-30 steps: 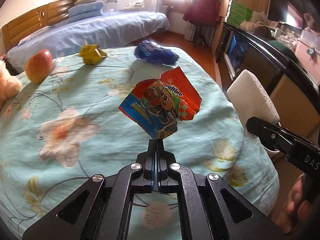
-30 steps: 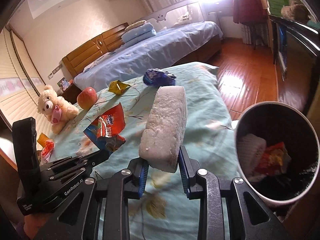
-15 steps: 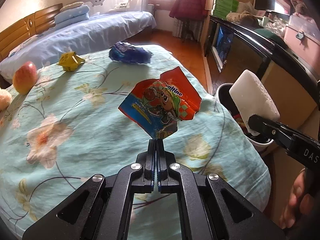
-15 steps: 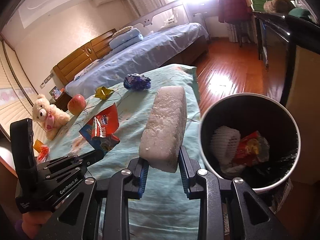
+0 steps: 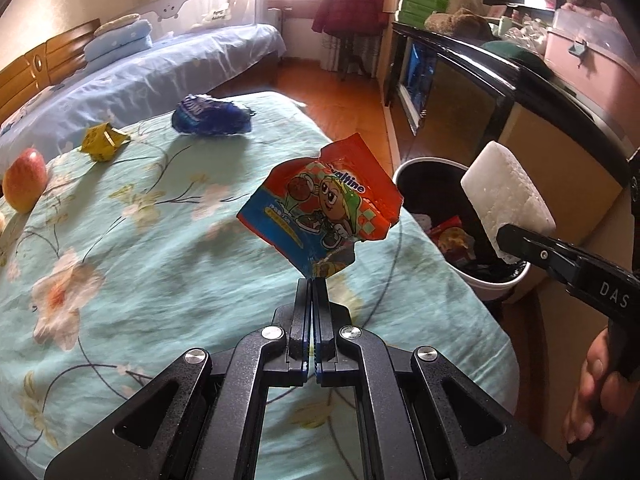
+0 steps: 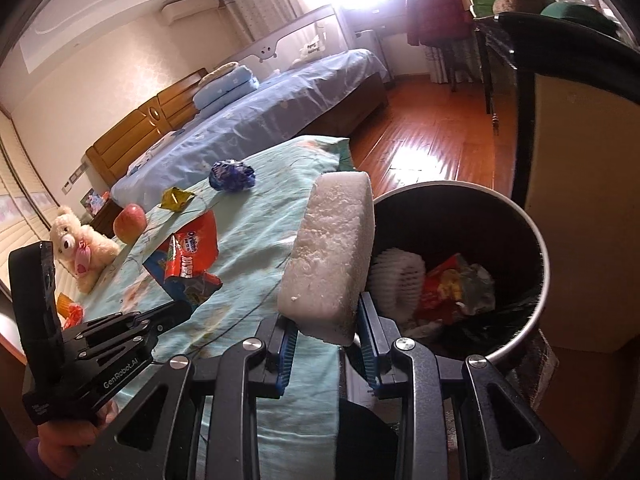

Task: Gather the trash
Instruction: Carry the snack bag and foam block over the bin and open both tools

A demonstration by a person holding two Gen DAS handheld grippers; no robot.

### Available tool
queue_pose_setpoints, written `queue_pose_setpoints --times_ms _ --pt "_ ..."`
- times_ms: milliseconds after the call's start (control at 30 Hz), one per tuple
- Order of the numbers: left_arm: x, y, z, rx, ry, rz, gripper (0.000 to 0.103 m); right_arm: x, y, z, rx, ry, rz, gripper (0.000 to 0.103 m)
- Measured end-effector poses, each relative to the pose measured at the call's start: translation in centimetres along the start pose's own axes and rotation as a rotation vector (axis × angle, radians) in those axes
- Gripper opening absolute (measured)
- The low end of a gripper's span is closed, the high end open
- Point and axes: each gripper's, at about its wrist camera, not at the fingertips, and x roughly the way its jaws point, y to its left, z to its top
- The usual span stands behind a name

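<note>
Gripping a snack wrapper (image 5: 320, 216) by its lower corner, the left gripper (image 5: 311, 284) has its jaws pressed together above the floral bedspread (image 5: 132, 248). The right gripper (image 6: 326, 320) clamps a white foam block (image 6: 332, 248) at the bin (image 6: 536, 240) rim. Bin holds discarded wrappers. A blue wrapper (image 5: 212, 118), yellow wrapper (image 5: 102, 142) and apple (image 5: 24, 184) lie on the bedspread.

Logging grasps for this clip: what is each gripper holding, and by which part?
Left gripper pinches the snack wrapper by its bottom corner. Right gripper clamps the white foam block across its lower end.
</note>
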Motion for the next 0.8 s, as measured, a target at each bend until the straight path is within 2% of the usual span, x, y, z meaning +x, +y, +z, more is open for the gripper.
queue_pose_setpoints --times_ms 433,800 --pt "0.5 -3.9 1.2 0.085 -0.002 -0.026 0.001 -1.4 -3.2 0.3 0.050 -0.029 -0.031 0.029" --pt "1.6 -6.0 1.4 0.120 0.016 -0.034 0.001 -2.0 -5.2 0.4 0.074 -0.033 -0.044 0.029"
